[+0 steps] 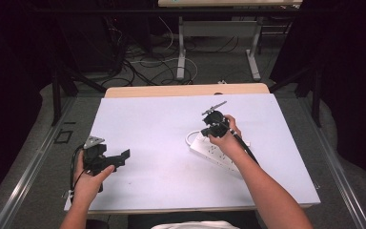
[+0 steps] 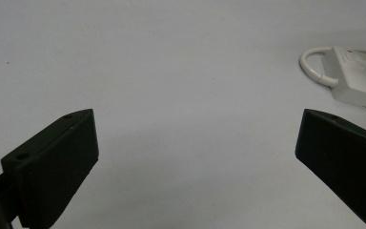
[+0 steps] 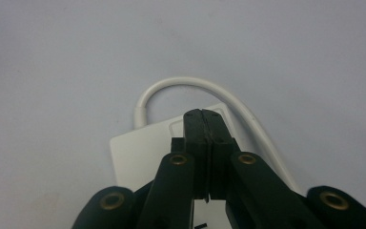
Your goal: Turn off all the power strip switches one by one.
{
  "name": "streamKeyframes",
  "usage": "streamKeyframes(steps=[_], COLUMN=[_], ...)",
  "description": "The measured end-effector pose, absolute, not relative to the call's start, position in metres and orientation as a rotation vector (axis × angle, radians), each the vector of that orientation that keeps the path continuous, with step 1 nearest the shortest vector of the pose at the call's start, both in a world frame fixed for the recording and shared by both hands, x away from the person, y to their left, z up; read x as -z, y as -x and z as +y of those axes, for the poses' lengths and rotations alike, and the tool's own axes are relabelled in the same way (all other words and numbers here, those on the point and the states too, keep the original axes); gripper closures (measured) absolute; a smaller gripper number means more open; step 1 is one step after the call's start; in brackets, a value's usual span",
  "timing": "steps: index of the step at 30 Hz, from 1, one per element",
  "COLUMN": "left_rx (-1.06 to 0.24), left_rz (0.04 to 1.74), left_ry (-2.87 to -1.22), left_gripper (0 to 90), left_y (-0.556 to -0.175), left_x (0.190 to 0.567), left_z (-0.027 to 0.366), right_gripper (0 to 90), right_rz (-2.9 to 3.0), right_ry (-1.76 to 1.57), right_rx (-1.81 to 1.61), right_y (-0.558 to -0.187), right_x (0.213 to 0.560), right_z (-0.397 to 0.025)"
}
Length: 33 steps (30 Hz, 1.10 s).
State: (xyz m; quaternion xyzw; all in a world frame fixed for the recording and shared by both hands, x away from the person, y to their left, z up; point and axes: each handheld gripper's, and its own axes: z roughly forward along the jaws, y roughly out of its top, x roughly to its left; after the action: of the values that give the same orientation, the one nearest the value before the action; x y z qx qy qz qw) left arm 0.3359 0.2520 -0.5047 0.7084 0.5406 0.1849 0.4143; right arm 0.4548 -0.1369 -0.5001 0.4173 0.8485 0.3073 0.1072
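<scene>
Hovering over the near end of the power strip [image 3: 138, 152], the right gripper [image 3: 204, 119] has its jaws pressed together on nothing. Well apart, the left gripper [image 1: 121, 157] gapes wide above the white table [image 1: 162, 138]. Cables litter the floor [image 1: 147, 67] beyond. White strip, looped cord [image 3: 190, 88].

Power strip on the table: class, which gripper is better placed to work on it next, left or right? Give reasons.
Right. The right gripper hangs directly over the white power strip, jaws shut and pointing at its end. The left gripper, jaws open, sits across the table over bare surface.
</scene>
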Motion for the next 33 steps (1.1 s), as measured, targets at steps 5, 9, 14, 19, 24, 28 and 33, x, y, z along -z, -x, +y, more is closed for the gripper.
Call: streamKeyframes(steps=[5,9,14,19,24,28,33], left_rx=[-0.468,-0.468,-0.467,-0.452,-0.452,-0.464,-0.466], left_rz=[1.360,1.359,1.359,1.360,1.359,1.360,1.360], left_ry=[-1.776,-1.778,-1.779,-1.799,-1.797,-1.785,-1.783], left_gripper=[0.8,0.7,0.7,0.7,0.7,0.8,0.8], left_y=[-0.336,-0.336,-0.336,-0.336,-0.337,-0.337,-0.337], left_x=[0.506,0.506,0.506,0.505,0.505,0.506,0.506], left_z=[0.252,0.252,0.252,0.252,0.252,0.252,0.252], right_gripper=[90.0,90.0,90.0,90.0,90.0,90.0,90.0], right_rz=[2.497,2.482,2.466,2.478,2.486,2.488,2.494], right_ry=[-1.233,-1.237,-1.228,-1.246,-1.267,-1.272,-1.272], right_rx=[-0.903,-0.899,-0.905,-0.882,-0.864,-0.856,-0.864], right_y=[-0.456,-0.457,-0.459,-0.460,-0.462,-0.463,-0.464], right_x=[0.504,0.506,0.510,0.512,0.514,0.517,0.519], right_z=[-0.133,-0.130,-0.128,-0.129,-0.129,-0.128,-0.128])
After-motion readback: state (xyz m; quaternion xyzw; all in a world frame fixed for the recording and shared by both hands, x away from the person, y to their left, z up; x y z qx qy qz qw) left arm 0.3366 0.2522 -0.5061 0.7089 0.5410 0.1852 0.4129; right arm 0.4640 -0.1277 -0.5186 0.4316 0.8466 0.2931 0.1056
